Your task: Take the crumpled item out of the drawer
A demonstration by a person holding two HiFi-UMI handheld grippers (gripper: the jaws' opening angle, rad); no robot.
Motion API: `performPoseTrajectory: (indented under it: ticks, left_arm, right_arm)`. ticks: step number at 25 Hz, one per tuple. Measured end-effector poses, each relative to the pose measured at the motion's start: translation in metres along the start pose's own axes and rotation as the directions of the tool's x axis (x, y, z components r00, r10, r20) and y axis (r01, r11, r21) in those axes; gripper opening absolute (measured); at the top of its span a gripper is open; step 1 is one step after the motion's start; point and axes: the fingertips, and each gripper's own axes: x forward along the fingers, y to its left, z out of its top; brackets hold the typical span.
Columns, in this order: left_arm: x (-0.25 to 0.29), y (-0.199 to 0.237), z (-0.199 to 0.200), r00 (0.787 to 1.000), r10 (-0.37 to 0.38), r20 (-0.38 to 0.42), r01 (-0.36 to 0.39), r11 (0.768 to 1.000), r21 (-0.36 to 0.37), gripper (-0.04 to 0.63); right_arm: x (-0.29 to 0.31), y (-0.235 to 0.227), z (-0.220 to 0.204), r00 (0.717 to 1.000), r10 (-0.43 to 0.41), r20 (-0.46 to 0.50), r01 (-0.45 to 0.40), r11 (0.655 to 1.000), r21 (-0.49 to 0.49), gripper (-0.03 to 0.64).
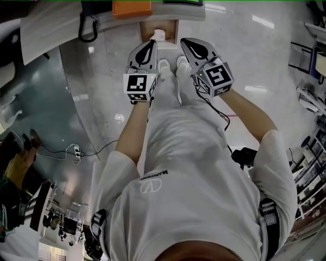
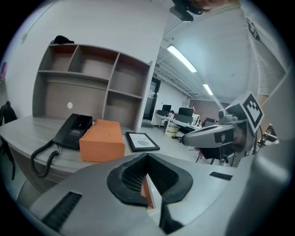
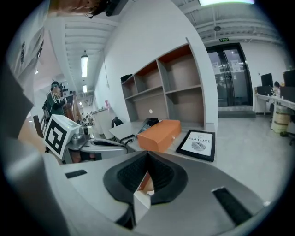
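Under the bench point(image 2: 27, 126) edge, just beside the orange box point(image 1: 132, 7), a wood-lined drawer point(image 1: 172, 29) stands open. It holds what appears to be the crumpled item point(image 1: 159, 34), a pale lump too small in the head view to be sure of.

A person in a white T-shirt stands facing the orange box with a tool in each hand, both held out over the grey floor point(image 1: 244, 61) above the white shoes point(image 1: 164, 65). The left hand-held gripper point(image 1: 151, 45) and the right hand-held gripper point(image 1: 186, 43) both point toward the orange box. Their tips come up short of the drawer, one on either side of the pale lump, and neither touches it.

Each gripper view shows its dark ribbed jaws closed together with nothing clamped between them.

On the bench a black telephone point(image 2: 71, 130) sits just beside the orange box on its far side from the drawer. A framed print point(image 3: 199, 144) lies on the near side. Behind the orange box rises an open shelf unit point(image 2: 92, 83) against the wall.
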Motion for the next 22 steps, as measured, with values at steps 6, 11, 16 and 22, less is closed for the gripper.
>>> performPoseTrajectory:
  ticks: [6,11,16,22]
  left_arm:
    - [0.05,0.019,-0.061,0.995,0.003,-0.1,-0.007,0.999,-0.035,0.0]
    - [0.081,0.034,-0.109,0.987,0.001,-0.16,-0.01,0.998,-0.057,0.0]
    - [0.108,0.036,-0.146,0.977,0.018,-0.214,-0.03,0.998,-0.054,0.002]
    - [0.125,0.045,-0.185,0.963,0.057,-0.264,-0.087,0.991,-0.105,0.002]
  right_arm:
    - [0.05,-0.027,-0.061,0.998,0.001,-0.058,0.004,0.996,0.088,0.002]
    - [0.087,-0.043,-0.105,0.996,-0.008,-0.087,0.021,0.989,0.147,0.002]
    - [0.114,-0.057,-0.134,0.995,-0.04,-0.09,0.056,0.979,0.194,0.002]
    - [0.139,-0.059,-0.169,0.991,-0.034,-0.131,0.058,0.982,0.182,0.002]
